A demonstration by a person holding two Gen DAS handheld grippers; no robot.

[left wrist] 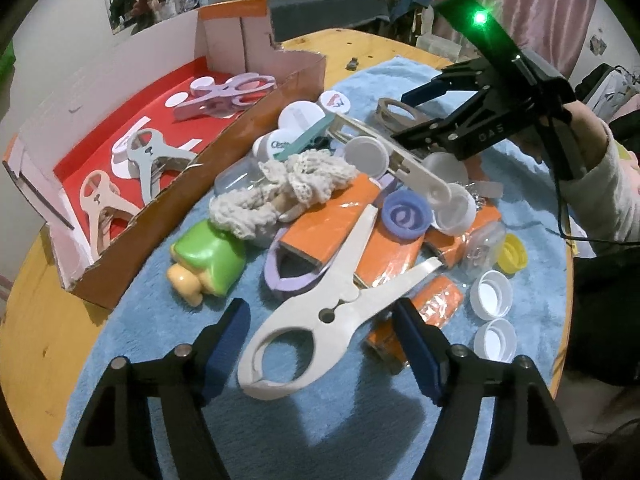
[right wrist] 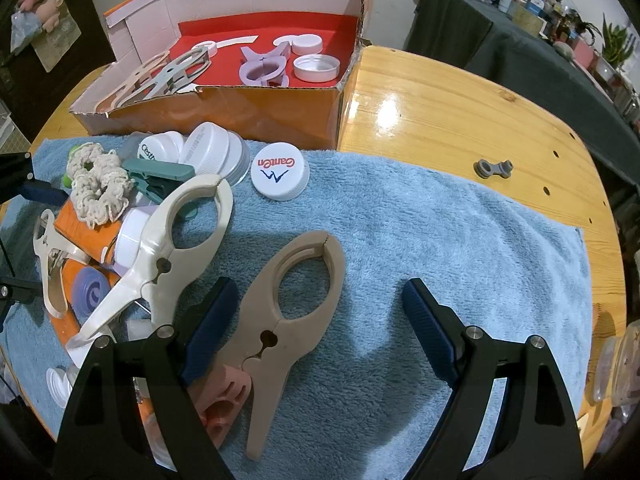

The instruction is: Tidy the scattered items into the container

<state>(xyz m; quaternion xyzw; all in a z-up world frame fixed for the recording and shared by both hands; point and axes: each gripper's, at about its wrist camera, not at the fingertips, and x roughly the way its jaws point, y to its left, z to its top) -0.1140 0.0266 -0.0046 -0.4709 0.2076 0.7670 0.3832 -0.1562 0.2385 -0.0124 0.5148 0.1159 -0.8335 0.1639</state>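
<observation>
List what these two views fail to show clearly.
- Orange packets, left wrist view: mostly covered by clips and caps; count unclear.
- Pink piece, right wrist view: half hidden behind the right gripper; what it is, unclear.
- Small grey part on the bare table, right wrist view: too small to identify.
- Box floor, left wrist view: near wall hides part.

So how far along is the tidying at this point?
Partly done. The cardboard box already holds a few clips, including a purple clip, and some lids. In hand: nothing yet; the left claw stands open around a cream clip, and the right claw is open above a tan clip. Left: the pile on the blue towel, with caps, a crochet scrunchie and orange packets.
</observation>
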